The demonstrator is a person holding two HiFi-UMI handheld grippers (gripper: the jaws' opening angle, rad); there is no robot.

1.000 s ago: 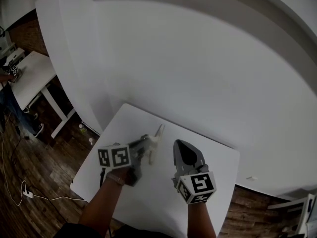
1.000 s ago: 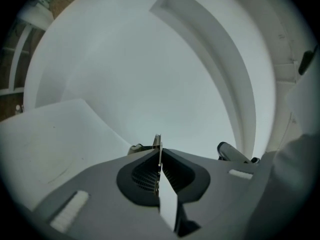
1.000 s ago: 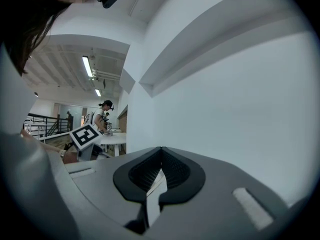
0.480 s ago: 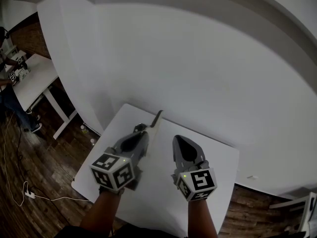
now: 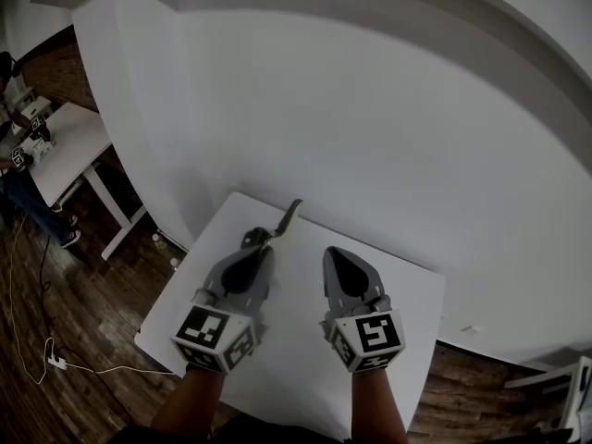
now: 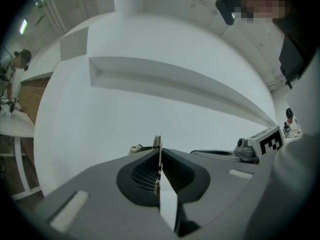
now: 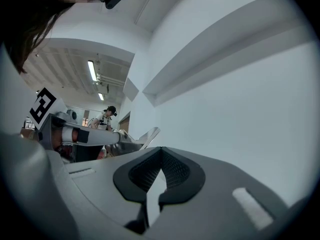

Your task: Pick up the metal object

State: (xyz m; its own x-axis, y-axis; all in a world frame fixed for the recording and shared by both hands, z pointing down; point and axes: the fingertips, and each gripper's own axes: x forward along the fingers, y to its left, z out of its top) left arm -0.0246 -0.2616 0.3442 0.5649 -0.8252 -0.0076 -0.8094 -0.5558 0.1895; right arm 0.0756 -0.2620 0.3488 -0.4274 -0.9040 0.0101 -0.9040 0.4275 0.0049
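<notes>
The metal object (image 5: pixel 286 220) is a thin flat strip that sticks out ahead of my left gripper (image 5: pixel 260 244) toward the white wall, held above the white table (image 5: pixel 407 289). In the left gripper view it stands edge-on (image 6: pixel 157 145) between the pads, and the left gripper (image 6: pixel 158 159) is shut on it. My right gripper (image 5: pixel 335 253) hovers beside it on the right, pointing the same way. The right gripper (image 7: pixel 161 152) has its jaws together with nothing between them. From there the metal object (image 7: pixel 148 133) shows at the left, past the left gripper's body (image 7: pixel 80 135).
A white wall with a ledge rises just behind the small table. To the far left stands another white table (image 5: pixel 65 141) with a person (image 5: pixel 14 160) at it. Wooden floor with a cable (image 5: pixel 55 363) surrounds the table.
The left gripper has turned from lying sideways to pointing ahead. The metal strip has swung with it and now points at the wall. The right gripper has barely moved.
</notes>
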